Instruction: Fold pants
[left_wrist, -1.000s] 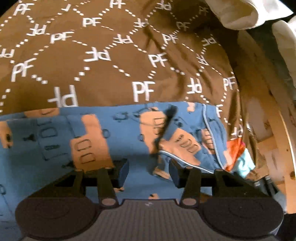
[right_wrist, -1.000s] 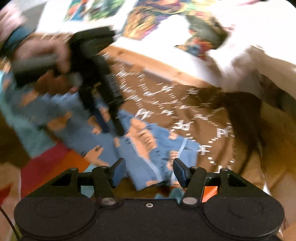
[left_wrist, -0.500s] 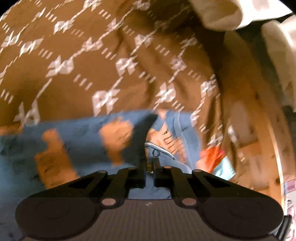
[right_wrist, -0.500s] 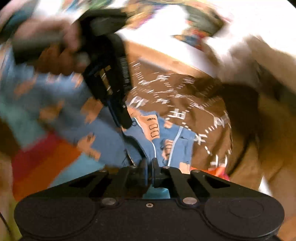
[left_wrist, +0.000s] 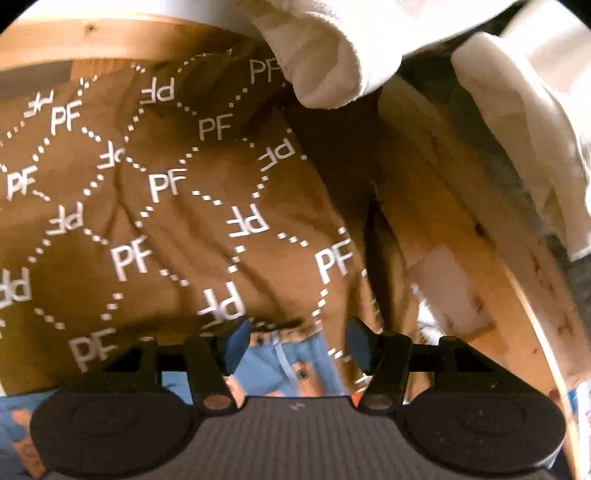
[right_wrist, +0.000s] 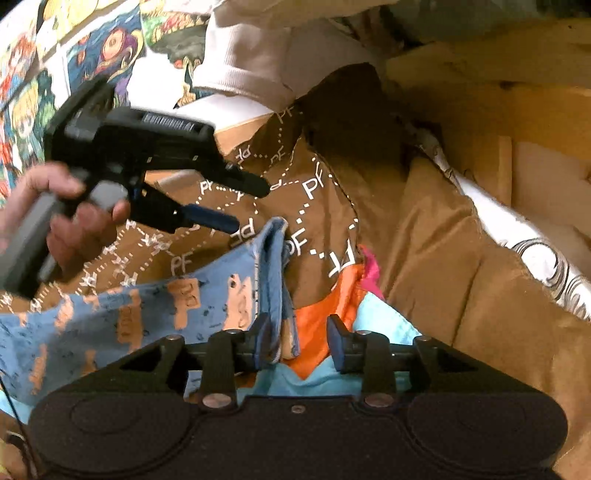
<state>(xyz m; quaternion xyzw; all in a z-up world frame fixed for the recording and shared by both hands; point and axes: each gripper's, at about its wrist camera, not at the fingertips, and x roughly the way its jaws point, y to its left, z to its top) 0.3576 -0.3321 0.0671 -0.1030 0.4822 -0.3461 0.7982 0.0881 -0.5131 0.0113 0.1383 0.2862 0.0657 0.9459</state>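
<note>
Both claws just spread, nothing pinched. Pants (right_wrist: 122, 317) folded edge seen just ahead-left of right gripper (right_wrist: 299, 338), long axis running leftward; left gripper (right_wrist: 243, 203) lifted clear beyond.

Light: warm, fairly bright, from upper left.
Shadows: deep in cloth folds.
Blur: slight smear near lower edges.
Distortion: strong fisheye curve, black corners.

In the left wrist view, most of the blue cotton pants with orange printed patches (left_wrist: 295, 365) is hidden behind the gripper's black body, only a strip showing at the lower middle. In the right wrist view, the pants run off the left edge, and the hand (right_wrist: 55, 218) is cut off at the left edge.
</note>
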